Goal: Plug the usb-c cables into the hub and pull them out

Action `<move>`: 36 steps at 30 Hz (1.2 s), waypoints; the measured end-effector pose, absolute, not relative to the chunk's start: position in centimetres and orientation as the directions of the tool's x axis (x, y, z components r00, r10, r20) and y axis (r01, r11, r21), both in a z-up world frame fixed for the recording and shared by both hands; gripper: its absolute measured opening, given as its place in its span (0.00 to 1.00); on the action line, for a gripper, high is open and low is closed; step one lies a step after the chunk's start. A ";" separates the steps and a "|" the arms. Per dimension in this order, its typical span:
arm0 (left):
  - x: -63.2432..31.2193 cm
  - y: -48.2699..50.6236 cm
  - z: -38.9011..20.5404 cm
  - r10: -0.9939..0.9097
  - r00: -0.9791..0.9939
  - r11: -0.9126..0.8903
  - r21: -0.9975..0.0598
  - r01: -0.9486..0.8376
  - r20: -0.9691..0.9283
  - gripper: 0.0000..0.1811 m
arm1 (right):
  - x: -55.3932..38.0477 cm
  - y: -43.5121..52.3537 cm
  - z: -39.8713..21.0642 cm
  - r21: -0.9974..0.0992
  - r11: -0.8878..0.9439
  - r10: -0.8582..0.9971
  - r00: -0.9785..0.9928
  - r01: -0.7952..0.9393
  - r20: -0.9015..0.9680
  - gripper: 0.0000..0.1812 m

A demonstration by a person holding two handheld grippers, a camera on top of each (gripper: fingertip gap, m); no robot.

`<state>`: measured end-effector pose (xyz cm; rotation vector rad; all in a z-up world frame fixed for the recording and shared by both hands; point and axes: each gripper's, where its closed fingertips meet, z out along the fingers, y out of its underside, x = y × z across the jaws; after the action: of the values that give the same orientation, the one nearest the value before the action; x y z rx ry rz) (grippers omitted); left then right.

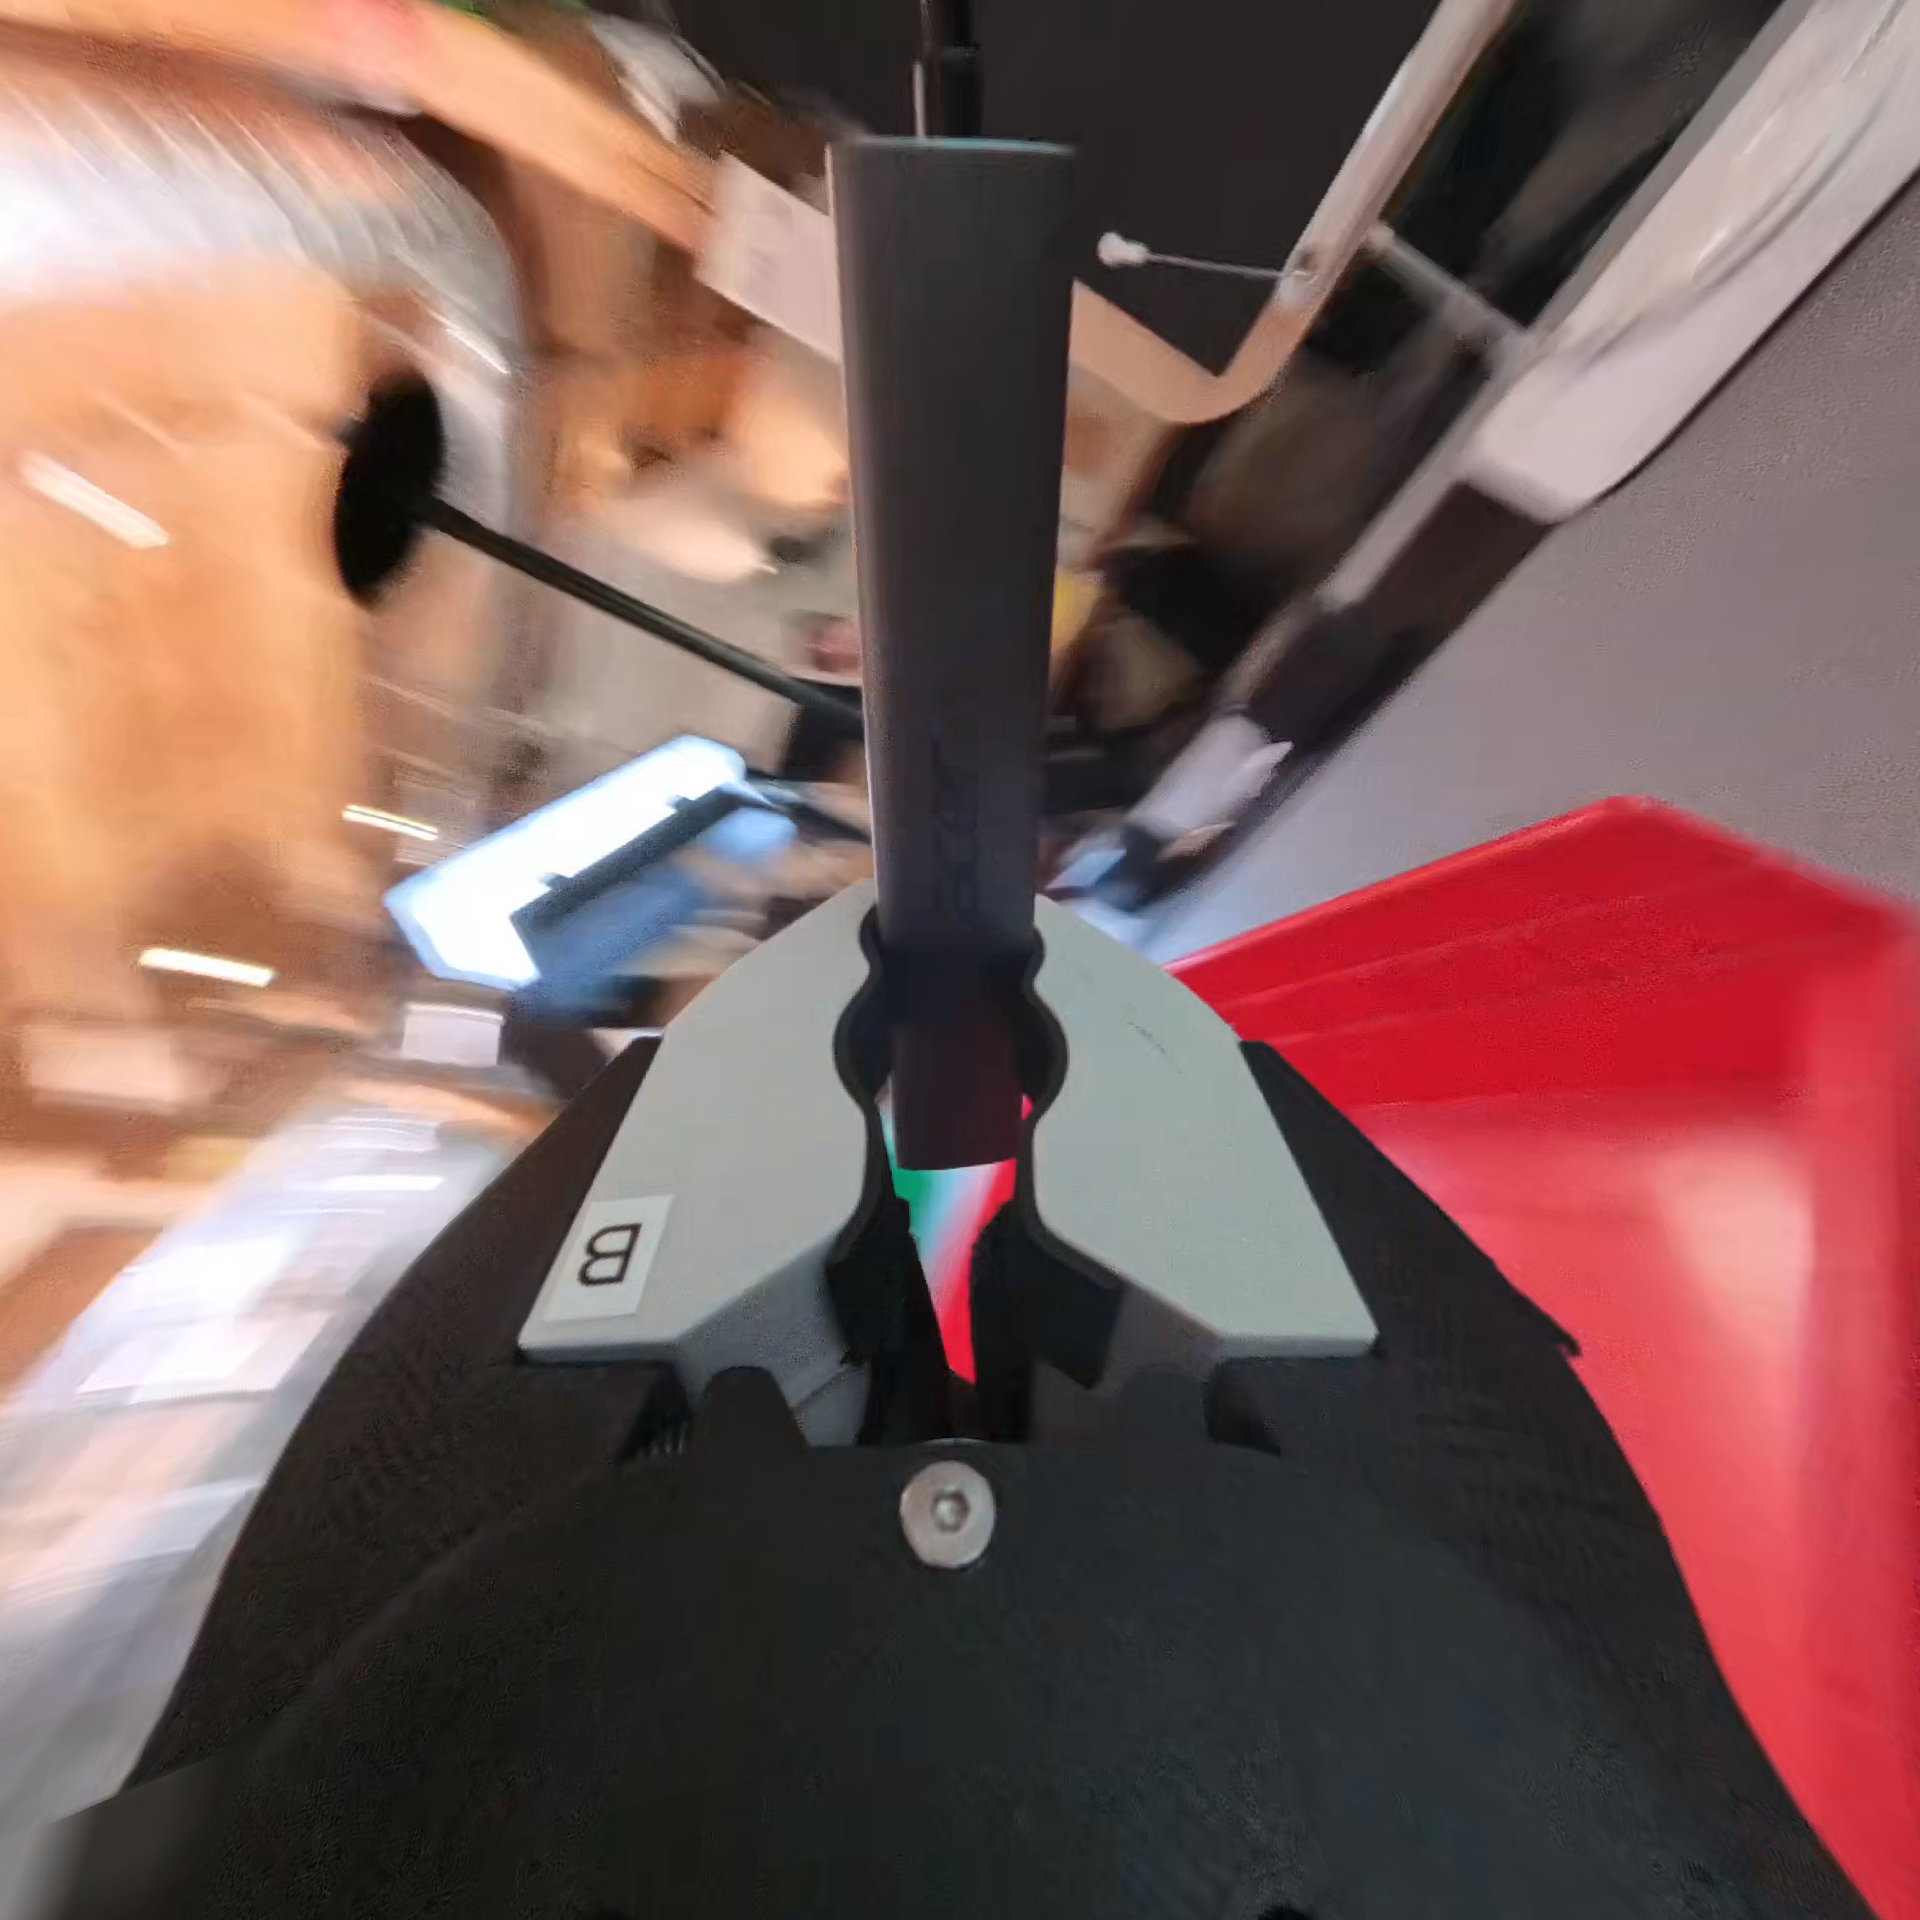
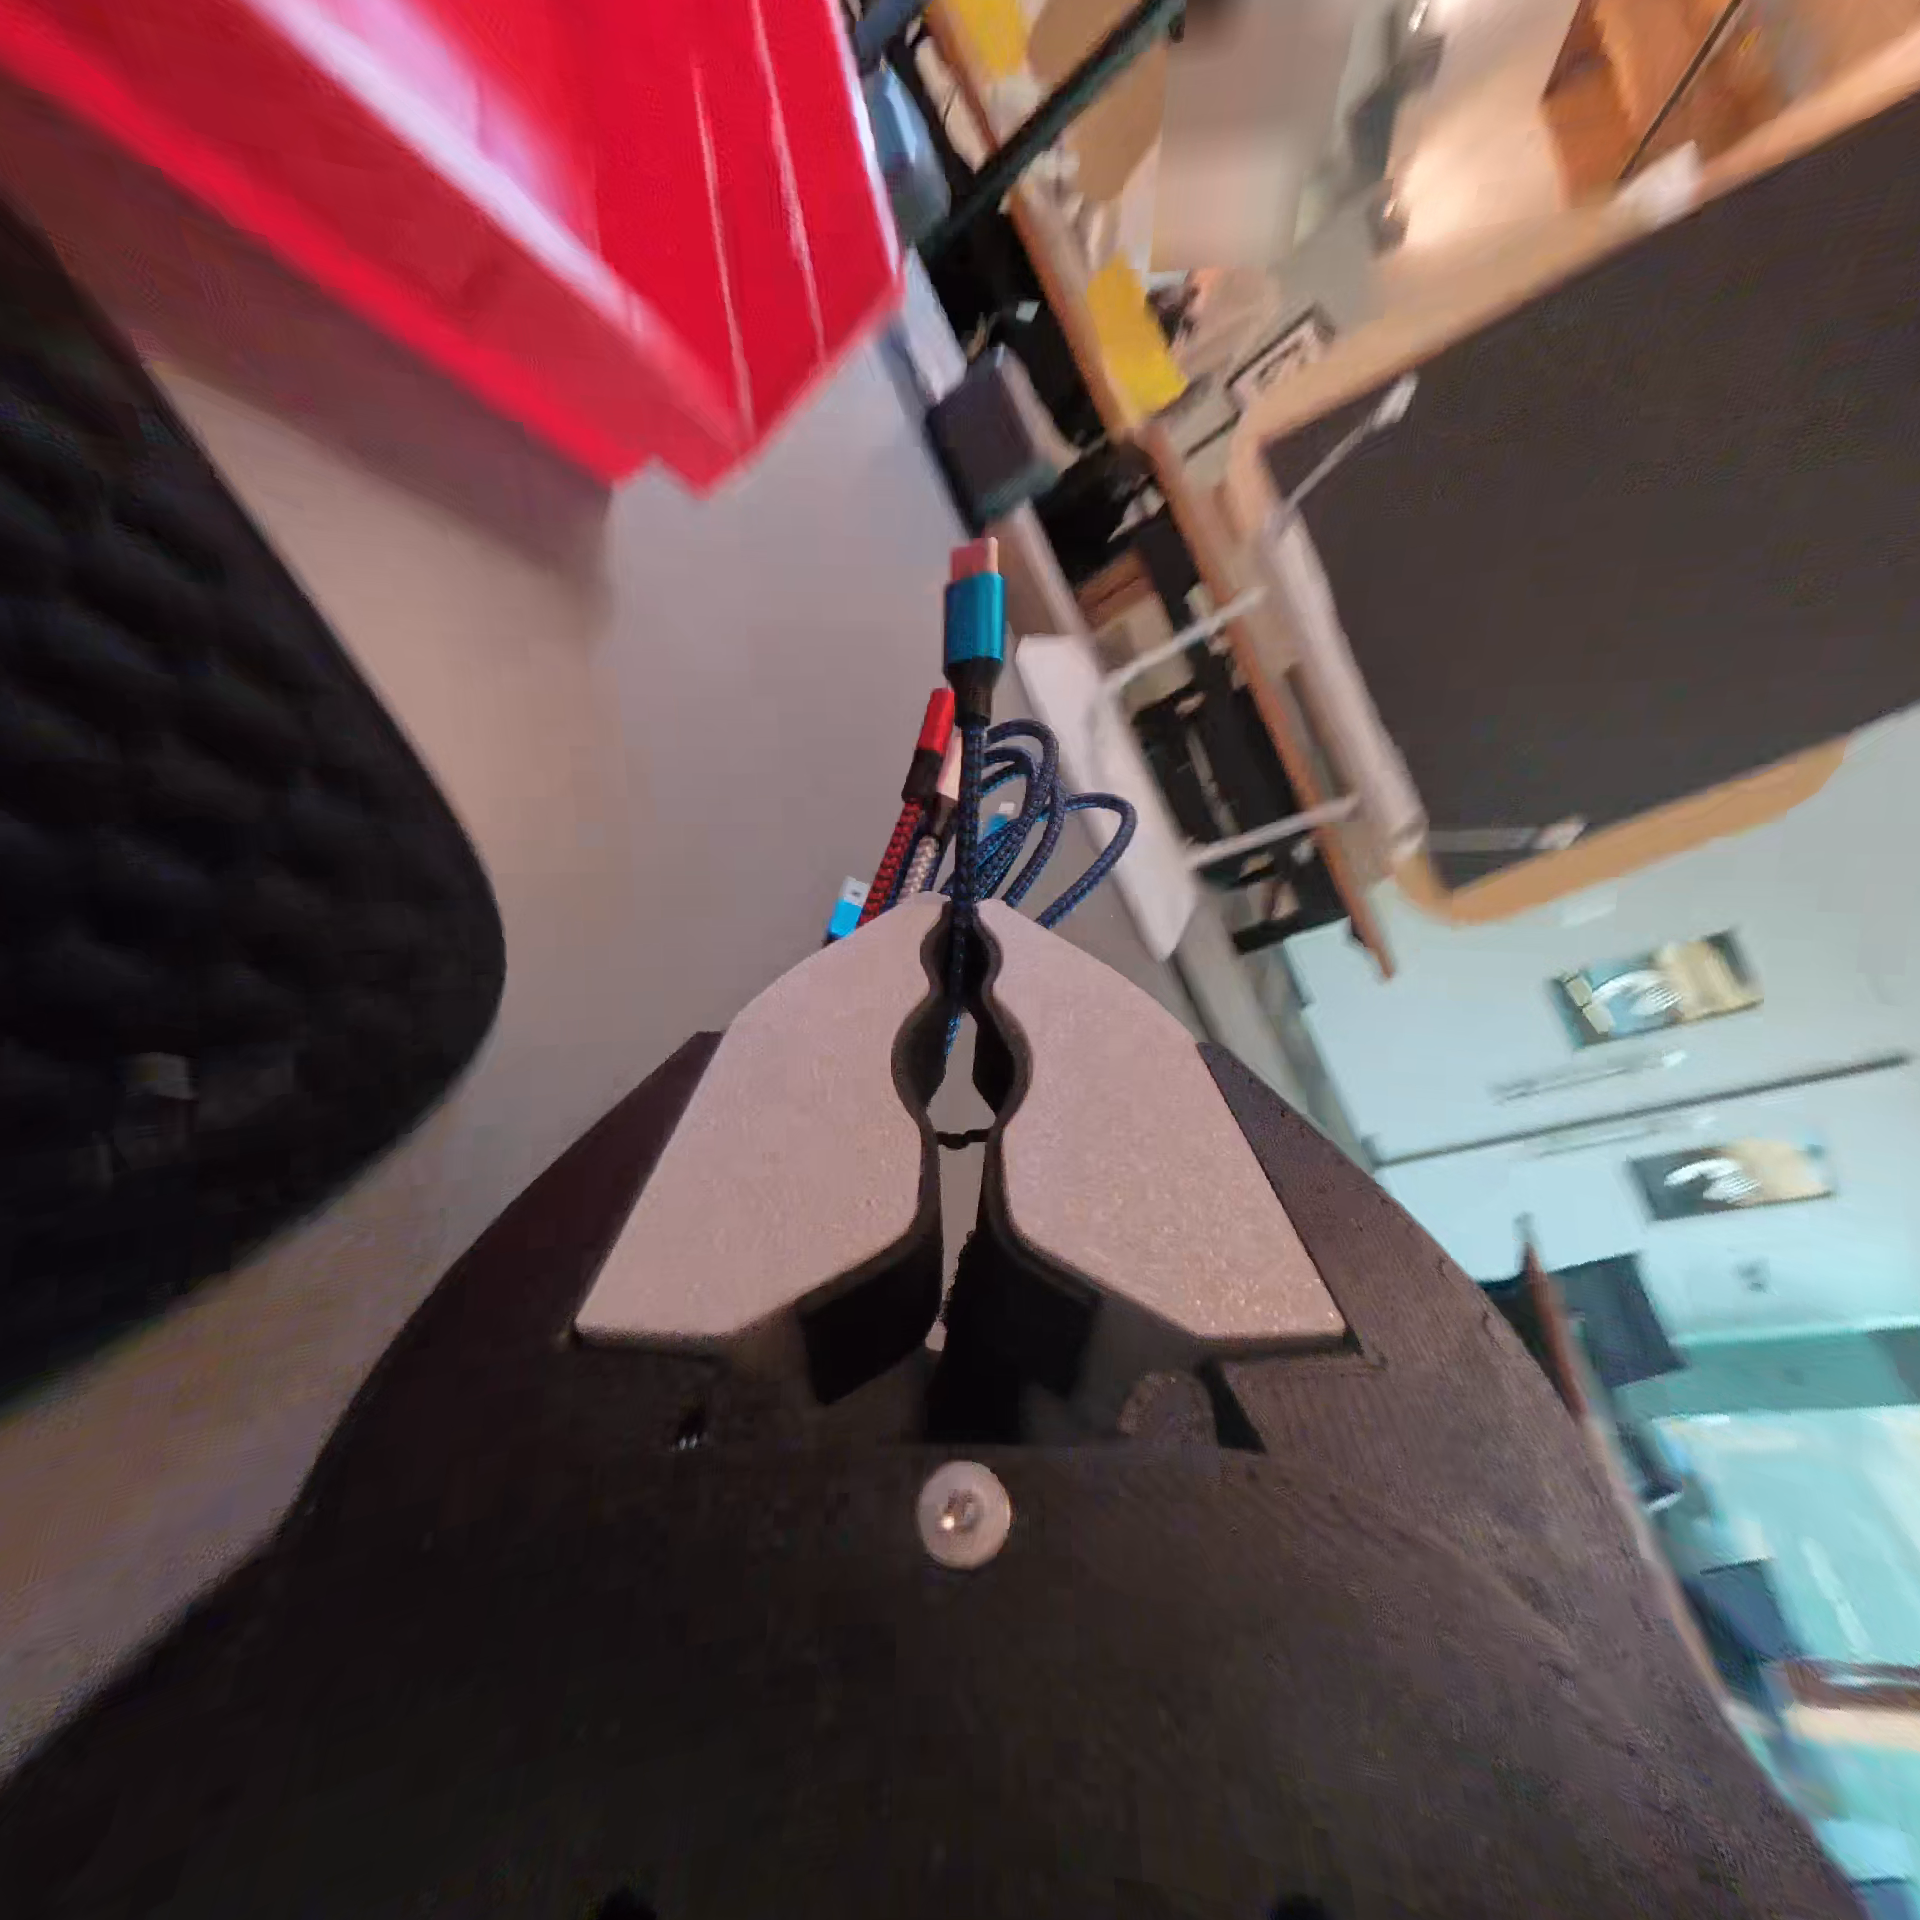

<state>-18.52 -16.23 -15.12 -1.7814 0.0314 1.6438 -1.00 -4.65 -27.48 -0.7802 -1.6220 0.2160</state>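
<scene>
My left gripper [image 1: 951, 920] is shut on a slim dark grey hub [image 1: 951, 499], held edge-on and pointing away from the camera, with its thin black cord [image 1: 940, 62] leaving at the far end. My right gripper [image 2: 964, 920] is shut on a blue braided usb-c cable [image 2: 966, 821], just behind its blue plug [image 2: 975, 618], whose metal tip points away. A red braided cable [image 2: 914, 790] with a red plug and a silver one lie beyond it, beside the blue cable's loops [image 2: 1049, 810]. Neither gripper shows in the other's view.
A red plastic bin [image 1: 1621, 1039] stands on the grey tabletop [image 2: 707, 727] close by; it also shows in the right wrist view [image 2: 540, 208]. A black woven object [image 2: 187, 810] lies at the left. Blurred shelves and desks fill the background.
</scene>
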 end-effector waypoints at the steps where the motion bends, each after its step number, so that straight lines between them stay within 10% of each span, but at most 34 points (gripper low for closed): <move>1: -18.8 -16.4 -14.8 0.515 0.514 -0.524 -0.727 -0.445 -0.686 0.09 | 0.1 -3.2 -28.8 -0.575 0.729 0.624 -0.014 0.372 0.781 0.00; 3: -16.7 -16.8 -11.9 0.470 0.788 -0.201 -0.917 -0.345 -0.399 0.09 | 1.5 -0.4 -29.0 -0.640 0.664 0.682 0.036 0.386 0.730 0.00; 19: -6.7 -14.2 -14.4 0.237 0.930 -0.069 -0.960 -0.271 -0.280 0.09 | 13.0 5.9 -11.3 -0.785 0.571 0.789 0.424 -0.239 0.445 0.00; 24: -4.9 -13.9 -15.3 0.121 0.974 0.040 -0.979 -0.199 -0.193 0.09 | 18.0 12.7 -9.2 -0.692 0.713 0.614 0.575 -0.111 0.540 0.00; 31: -4.9 -13.1 -16.6 0.089 0.980 0.009 -0.984 -0.180 -0.178 0.09 | 17.9 19.5 -18.6 -0.497 0.854 0.470 0.183 0.154 0.864 0.00; 36: -5.0 -12.8 -17.0 0.090 0.980 -0.007 -0.984 -0.177 -0.177 0.09 | 18.6 21.9 -20.9 -0.559 0.786 0.532 0.171 0.264 0.829 0.08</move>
<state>-5.02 -12.80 -16.98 -1.5638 0.0682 0.2109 18.62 21.92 -20.91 -0.6968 -1.4189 0.2141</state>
